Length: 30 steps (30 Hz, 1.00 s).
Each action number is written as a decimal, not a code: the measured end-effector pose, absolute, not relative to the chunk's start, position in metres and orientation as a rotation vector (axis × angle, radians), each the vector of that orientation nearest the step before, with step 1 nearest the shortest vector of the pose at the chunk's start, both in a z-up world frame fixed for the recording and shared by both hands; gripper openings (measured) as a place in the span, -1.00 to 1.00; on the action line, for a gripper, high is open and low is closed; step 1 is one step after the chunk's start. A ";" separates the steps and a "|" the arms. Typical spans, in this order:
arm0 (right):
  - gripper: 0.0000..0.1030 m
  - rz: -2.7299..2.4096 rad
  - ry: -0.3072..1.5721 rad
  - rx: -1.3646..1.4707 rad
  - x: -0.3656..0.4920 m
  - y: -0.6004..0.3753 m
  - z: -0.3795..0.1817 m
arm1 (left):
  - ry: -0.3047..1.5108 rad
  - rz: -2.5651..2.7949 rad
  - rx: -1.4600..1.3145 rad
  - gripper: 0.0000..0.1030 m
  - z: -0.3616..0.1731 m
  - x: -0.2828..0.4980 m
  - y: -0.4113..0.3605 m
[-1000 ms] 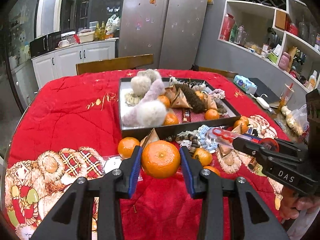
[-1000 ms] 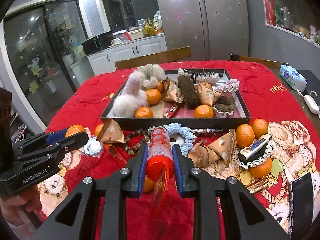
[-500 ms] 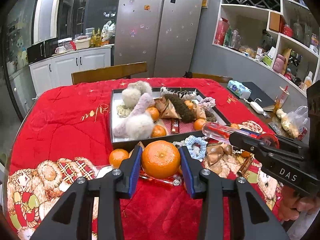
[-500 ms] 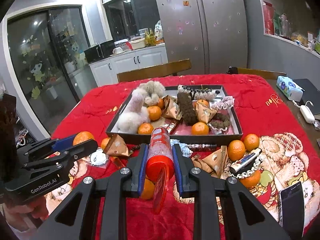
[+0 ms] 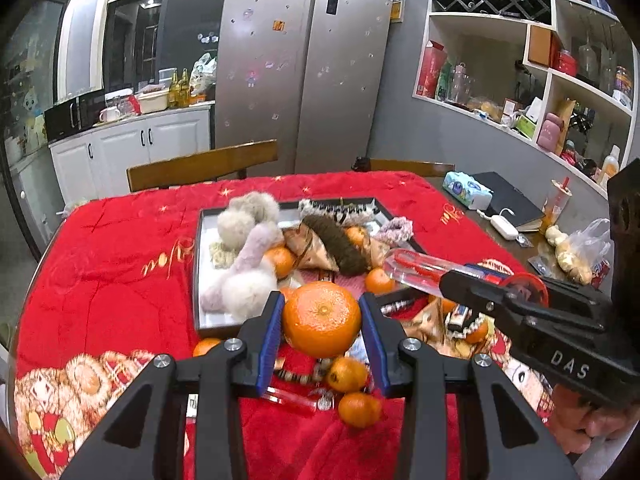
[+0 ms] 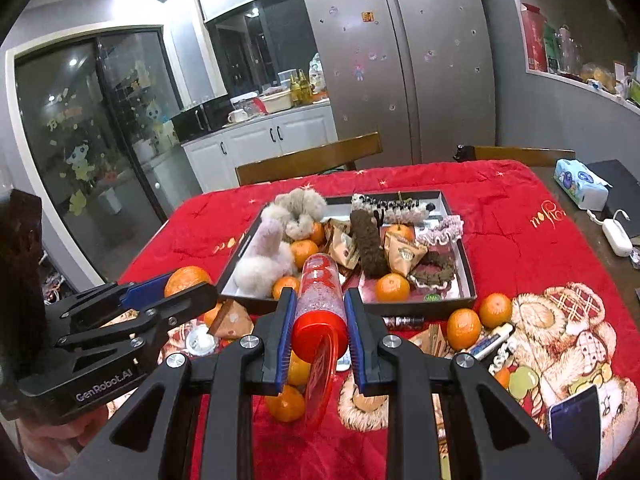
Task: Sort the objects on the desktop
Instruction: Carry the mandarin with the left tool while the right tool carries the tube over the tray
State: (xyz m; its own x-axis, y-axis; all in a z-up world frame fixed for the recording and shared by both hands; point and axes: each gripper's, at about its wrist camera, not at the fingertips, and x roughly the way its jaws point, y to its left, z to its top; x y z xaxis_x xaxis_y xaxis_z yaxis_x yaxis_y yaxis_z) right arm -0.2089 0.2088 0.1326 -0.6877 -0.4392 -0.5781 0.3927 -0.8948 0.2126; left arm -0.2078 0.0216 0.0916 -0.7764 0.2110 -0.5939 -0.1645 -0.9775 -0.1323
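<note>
Presently, two hand-held grippers over a table under a red quilted cloth (image 6: 520,248) with stitched bear patterns.

Left gripper (image 5: 322,324): blue ribbed pads clamped on one large orange (image 5: 322,318), round, glossy, dimpled skin, held clear of the cloth. Below and just behind its fingertips lie three smaller oranges, a strand of beads and a clear red-tinted tube, all on the cloth.

Right gripper (image 6: 318,316): narrow grip on one clear plastic bottle (image 6: 322,284), cylindrical, printed red and speckled, its red hinged lid (image 6: 320,384) hanging open toward the camera. Bottle lies along the fingers, pointing ahead, lifted off the table.

Ahead of both grippers: one shallow black rectangular tray (image 6: 466,264), pale lining. Counted inside from the right wrist view: five oranges visible, two fluffy pompom scrunchies (cream, pale pink), one dark brown fuzzy band laid lengthwise, one pink frilled scrunchie at the far right rim, one dark ruffled scrunchie, one black-and-white band along the back wall, about three tan triangular paper packets.

Right of the right gripper, outside the tray: two oranges side by side, a small tube, a beaded loop. Left of it: one triangular packet, near the left gripper's fingers.

Far right: one blue tissue pack (image 6: 580,184), one white charger.
</note>
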 end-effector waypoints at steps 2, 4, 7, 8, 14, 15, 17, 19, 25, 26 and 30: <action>-0.54 -2.528 -0.104 0.887 -0.215 0.210 0.136 | -0.109 2.778 -0.937 -0.23 0.095 -0.214 0.024; -0.54 -2.517 -0.116 0.893 -0.224 0.212 0.138 | -0.106 2.775 -0.936 -0.23 0.099 -0.222 0.027; -0.54 -2.520 -0.110 0.894 -0.234 0.213 0.143 | -0.096 2.771 -0.931 -0.23 0.103 -0.231 0.030; -0.54 -2.522 -0.106 0.891 -0.238 0.213 0.144 | -0.092 2.773 -0.931 -0.23 0.104 -0.234 0.031; -0.54 -2.531 -0.093 0.866 -0.262 0.215 0.157 | -0.090 2.774 -0.940 -0.23 0.110 -0.262 0.034; -0.54 -2.534 -0.093 0.862 -0.267 0.215 0.159 | -0.089 2.776 -0.941 -0.23 0.111 -0.267 0.034; -0.54 -2.536 -0.097 0.856 -0.276 0.216 0.162 | -0.090 2.779 -0.941 -0.23 0.112 -0.279 0.033; -0.54 -2.539 -0.100 0.850 -0.286 0.216 0.164 | -0.096 2.779 -0.949 -0.23 0.111 -0.293 0.033; -0.54 -2.554 -0.105 0.851 -0.318 0.218 0.163 | -0.124 2.776 -0.972 -0.23 0.103 -0.336 0.035; -0.54 -2.555 -0.101 0.857 -0.324 0.218 0.161 | -0.131 2.779 -0.981 -0.23 0.099 -0.345 0.034; -0.54 -2.555 -0.087 0.899 -0.346 0.216 0.145 | -0.118 2.792 -1.019 -0.23 0.077 -0.365 0.039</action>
